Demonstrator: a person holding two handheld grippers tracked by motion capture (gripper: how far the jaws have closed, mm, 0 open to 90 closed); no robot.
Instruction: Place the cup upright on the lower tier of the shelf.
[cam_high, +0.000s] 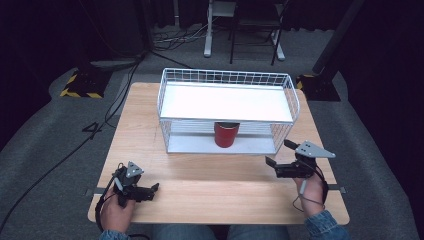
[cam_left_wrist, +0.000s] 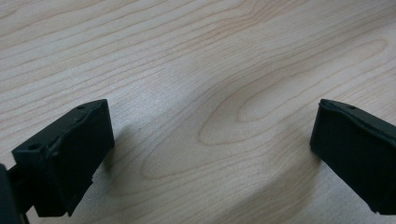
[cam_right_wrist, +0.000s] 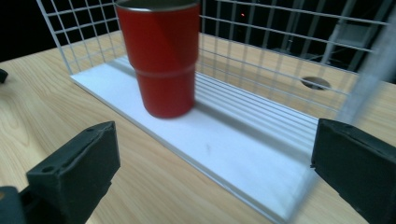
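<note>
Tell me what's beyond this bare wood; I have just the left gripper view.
Observer: A white wire rack stands at the table's middle, farther from the person than both grippers.
Operator: Name anything inside it.
Observer: A red cup stands upright on the lower shelf, under the white upper shelf.
Operator: Report the right gripper.
Observer: The right gripper is open, near the rack's right front corner, its jaws pointing toward the cup, holding nothing.

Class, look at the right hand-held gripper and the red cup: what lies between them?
Bare table, then the front of the rack's white lower shelf, lie between the right hand-held gripper and the red cup, as the right gripper view shows.
</note>
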